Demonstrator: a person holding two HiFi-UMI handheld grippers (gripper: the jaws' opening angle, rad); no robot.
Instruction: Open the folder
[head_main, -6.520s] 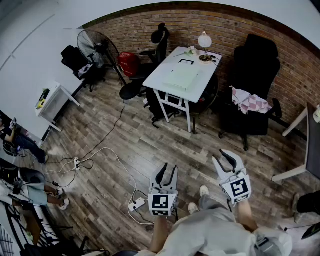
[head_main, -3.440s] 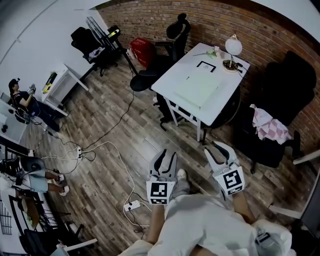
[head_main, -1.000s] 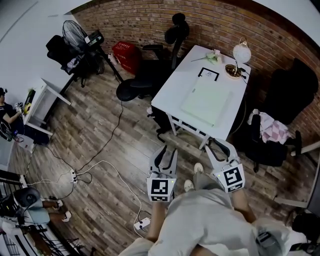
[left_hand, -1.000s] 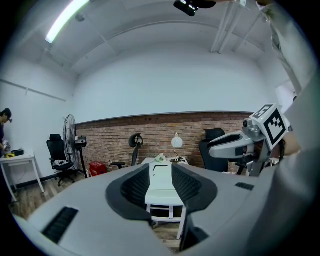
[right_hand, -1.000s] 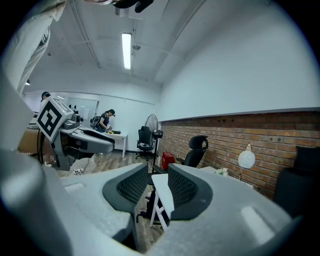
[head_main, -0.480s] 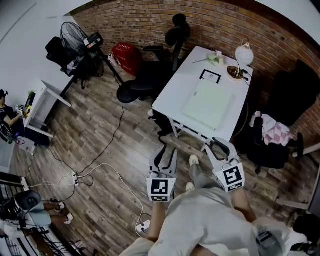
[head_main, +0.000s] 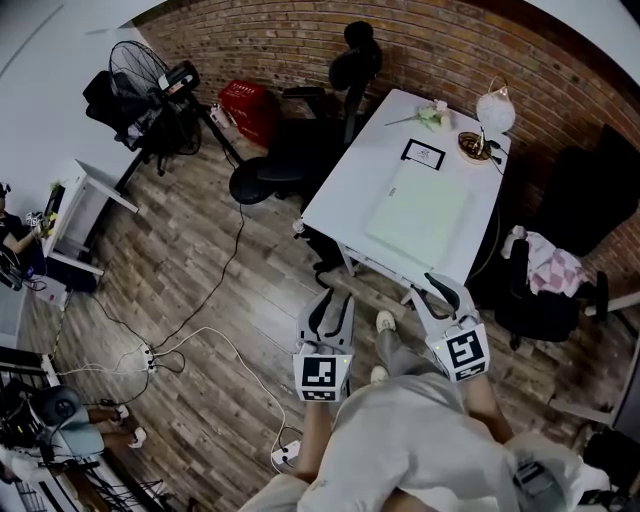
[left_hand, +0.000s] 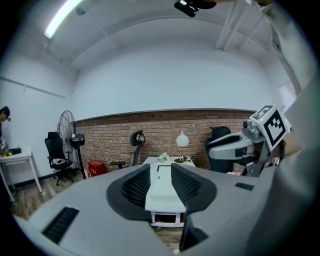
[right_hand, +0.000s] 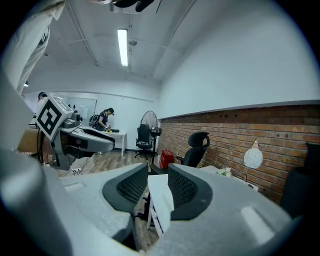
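The pale green folder (head_main: 418, 212) is lying closed and flat on the white table (head_main: 345, 185), in front of a small black-framed card (head_main: 423, 153) and a globe lamp (head_main: 494, 108). The person is standing just short of the table's near edge, holding the left gripper (head_main: 335, 305) and right gripper (head_main: 437, 293) out toward it, each with jaws standing partly apart and nothing between them. Judging by this, the task is not yet getting under way: reaching the folder, catching its cover and swinging it over are all remaining.
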